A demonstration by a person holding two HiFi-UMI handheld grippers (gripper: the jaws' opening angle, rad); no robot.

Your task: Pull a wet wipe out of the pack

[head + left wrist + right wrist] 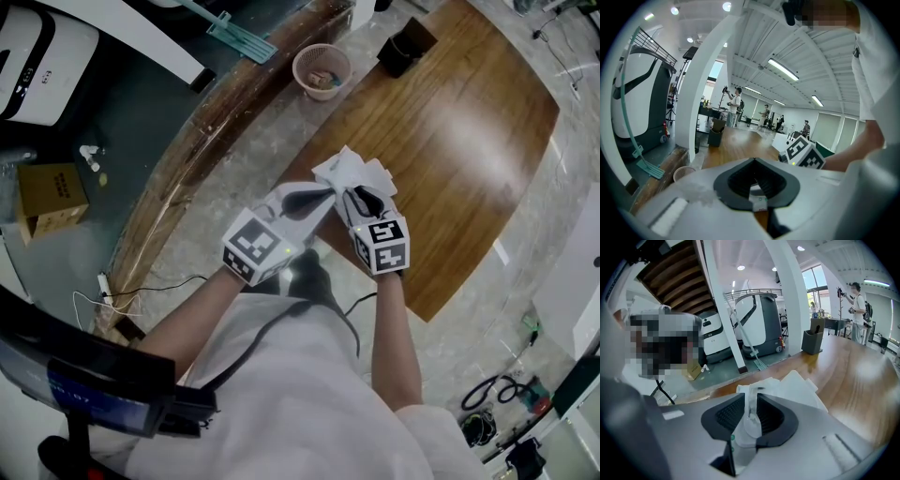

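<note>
Both grippers are held close together above the near edge of the wooden table (450,141). My left gripper (323,200) points right and is shut on a small white piece with a printed label, seemingly the wipe pack (758,200); most of the pack is hidden. My right gripper (361,199) points away from me and is shut on the white wet wipe (349,172). The wipe (797,383) fans out crumpled beyond the right jaws, and a strip of it runs between them. The right gripper's marker cube (804,154) shows in the left gripper view.
A pink basket (322,69) and a black box (405,47) stand at the table's far end. A dark wooden beam (216,122) runs along the table's left side. A cardboard box (52,197) and cables (122,295) lie on the floor at left.
</note>
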